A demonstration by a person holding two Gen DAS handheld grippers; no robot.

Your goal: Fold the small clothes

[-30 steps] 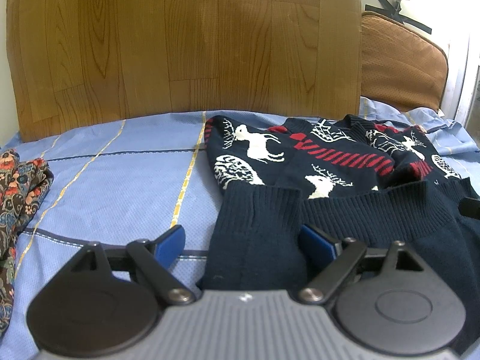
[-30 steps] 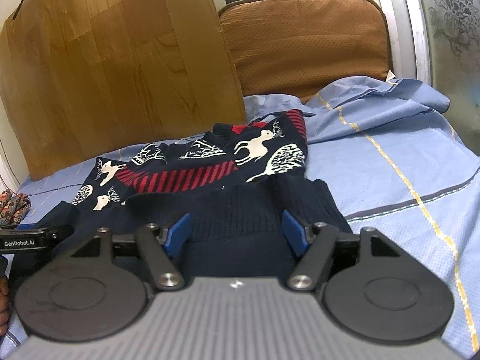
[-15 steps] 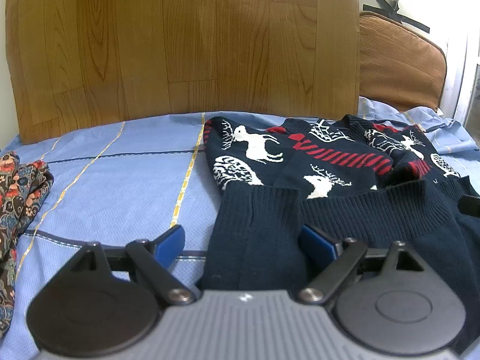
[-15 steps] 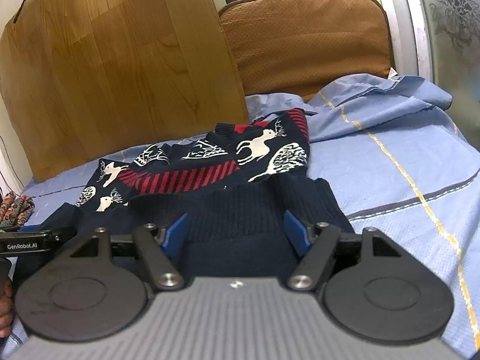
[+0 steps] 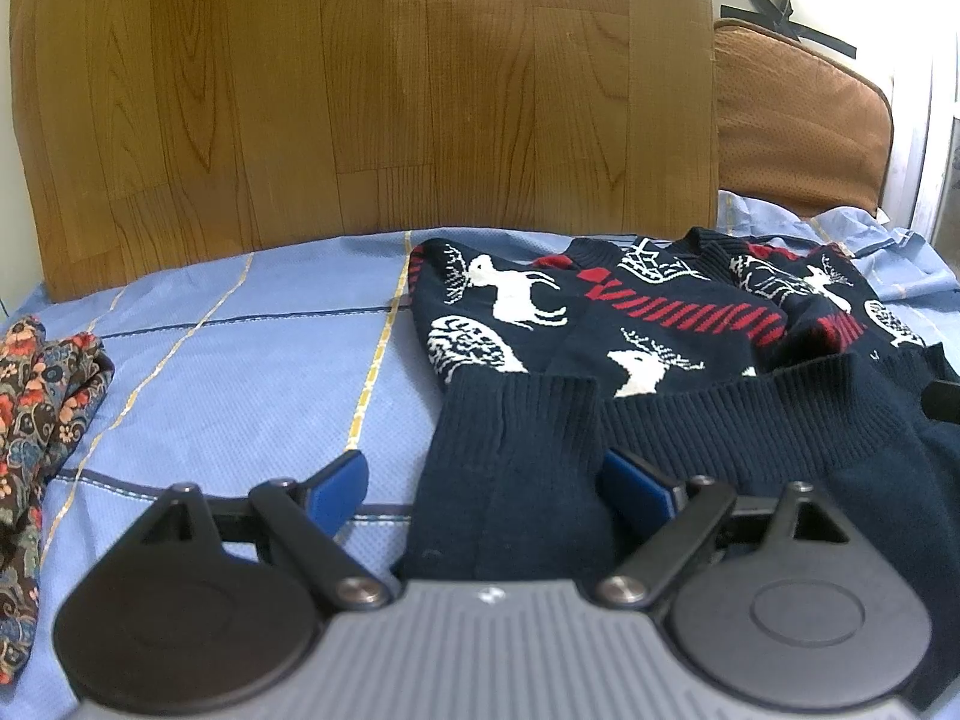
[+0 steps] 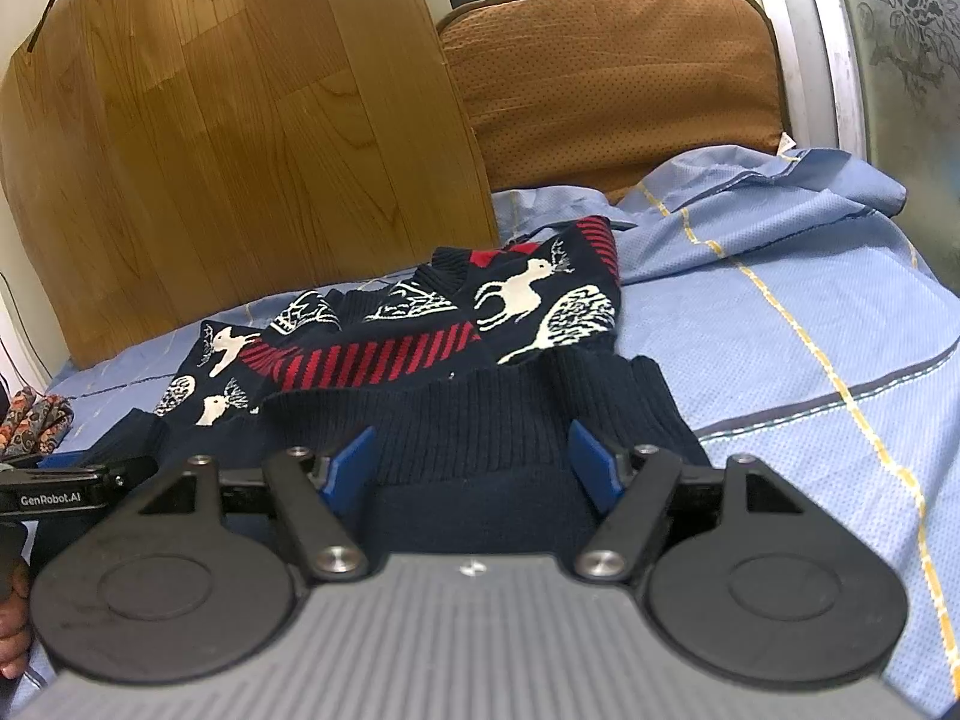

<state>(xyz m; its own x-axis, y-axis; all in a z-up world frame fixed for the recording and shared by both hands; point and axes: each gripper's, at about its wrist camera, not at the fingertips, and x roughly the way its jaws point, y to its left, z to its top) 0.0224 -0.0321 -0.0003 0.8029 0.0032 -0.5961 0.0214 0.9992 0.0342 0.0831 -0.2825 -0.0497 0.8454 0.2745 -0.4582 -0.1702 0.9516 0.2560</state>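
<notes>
Sweater (image 5: 648, 330) of dark navy knit, with white deer and red stripes, lies spread on the bed (image 5: 240, 372), which is covered by a light blue sheet with thin yellow and dark lines. Its patterned part points toward the wooden board (image 5: 360, 90) leaning at the head of the bed, and its plain ribbed hem and cuffs lie toward the cameras.

The left claw (image 5: 483, 489) hovers low over the near left edge of the sweater with its jaws spread wide. A ribbed sleeve cuff (image 5: 516, 450) lies between the blue pads; the right-hand pad sits against the knit, while the other stands apart over the bare sheet, so nothing is clamped.

The right claw (image 6: 474, 462) is over the sweater's right side, jaws also well apart, with the ribbed hem (image 6: 468, 420) lying between the blue pads. The pads flank the fabric without squeezing it.

In the right wrist view the left tool shows at the left edge, with fingers (image 6: 12, 630) of a hand below it. A folded floral cloth (image 5: 42, 396) lies on the sheet at the far left, well apart from the sweater. A brown cushion (image 6: 606, 72) stands beside the board.
</notes>
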